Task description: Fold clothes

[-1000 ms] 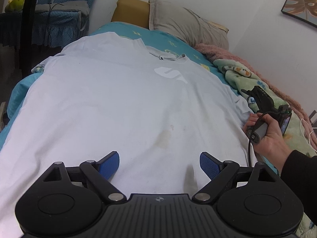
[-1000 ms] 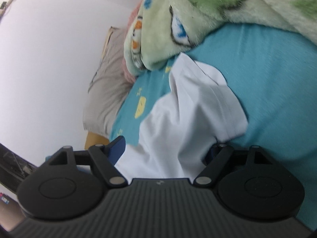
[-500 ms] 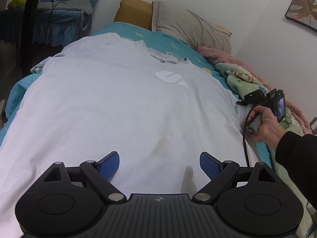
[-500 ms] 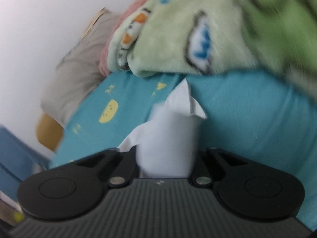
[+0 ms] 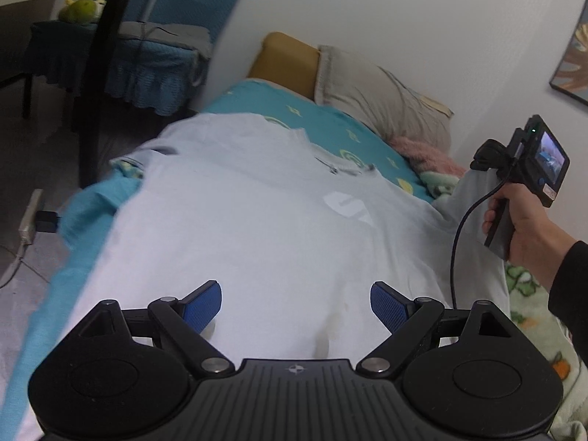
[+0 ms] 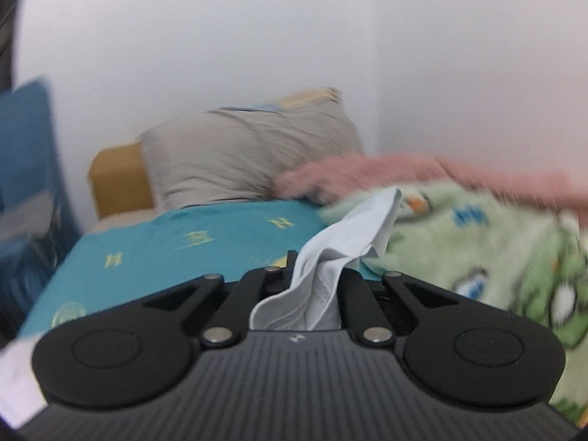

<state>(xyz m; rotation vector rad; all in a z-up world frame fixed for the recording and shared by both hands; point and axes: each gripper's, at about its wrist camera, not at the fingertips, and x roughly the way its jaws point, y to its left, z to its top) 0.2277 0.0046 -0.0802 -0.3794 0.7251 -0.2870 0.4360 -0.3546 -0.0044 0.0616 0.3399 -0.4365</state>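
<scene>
The right gripper (image 6: pixel 318 279) has its jaws clenched on a bunched fold of the white T-shirt (image 5: pixel 257 228); in the right wrist view the cloth (image 6: pixel 345 235) pokes up and out between the closed black linkages. From the left wrist view this gripper (image 5: pixel 488 156) is raised above the bed's right edge, held in the person's right hand (image 5: pixel 522 220) with a dark sleeve (image 5: pixel 571 290) behind it, and the sleeve corner of the shirt hangs from it as a lifted tent. The left gripper (image 5: pixel 296 301) stands released, its two blue pads (image 5: pixel 202 305) wide apart with nothing between them, hovering over the near hem of the shirt and tilted downward.

There is one T-shirt, lying chest-up and spread along the teal bed sheet (image 5: pixel 294 110), collar toward the far end. Two pillows sit at the far end: a grey one (image 5: pixel 378 92) and a mustard one (image 5: pixel 283 62) to its left. One green cartoon blanket (image 6: pixel 477 242) and one pink fluffy blanket (image 6: pixel 404 172) lie on the right.

A second ago the right jaws were apart at bed level around the shirt's sleeve; they have since closed on it, rolled upright and risen well clear of the sheet. The left gripper has lifted slightly, its jaws unchanged.
</scene>
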